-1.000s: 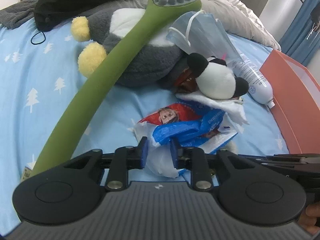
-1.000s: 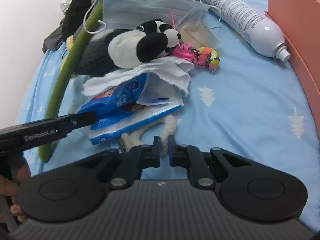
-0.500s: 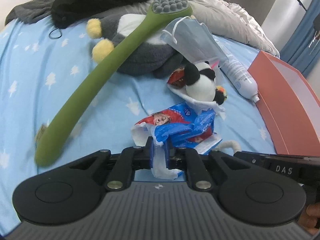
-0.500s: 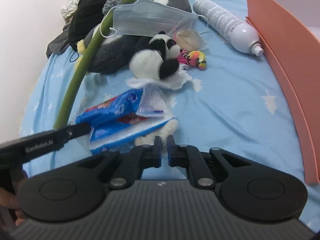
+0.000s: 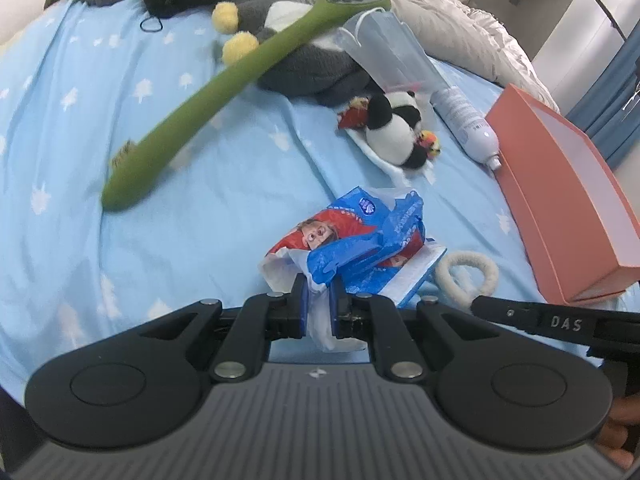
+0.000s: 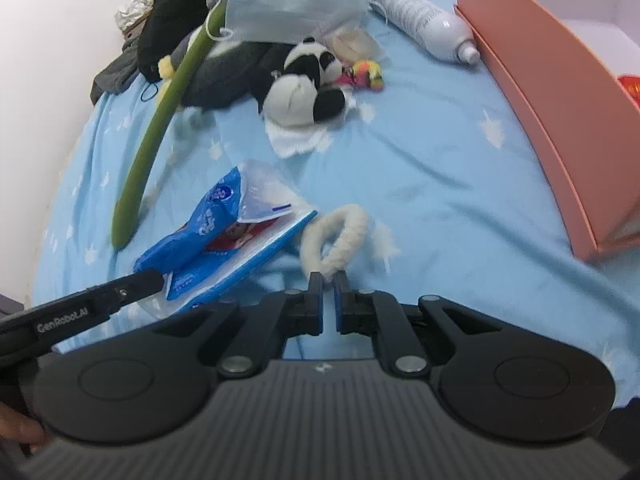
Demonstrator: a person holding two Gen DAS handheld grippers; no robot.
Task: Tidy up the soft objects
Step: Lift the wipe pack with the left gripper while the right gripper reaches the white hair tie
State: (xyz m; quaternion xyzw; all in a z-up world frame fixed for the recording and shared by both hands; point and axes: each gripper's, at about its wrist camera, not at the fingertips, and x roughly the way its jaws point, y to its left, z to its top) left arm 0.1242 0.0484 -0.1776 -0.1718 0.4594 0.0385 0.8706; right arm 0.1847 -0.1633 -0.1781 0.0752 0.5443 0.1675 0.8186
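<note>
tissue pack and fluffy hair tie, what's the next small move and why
Probably carry both over to the orange box. The left hand-held gripper pinches the tissue pack, the right hand-held gripper grips the hair tie, and the box stands open on the right.

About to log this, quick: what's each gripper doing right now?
Left gripper: closed on the white end of the blue wipes packet.
Right gripper: closed on the cream fabric loop.
</note>
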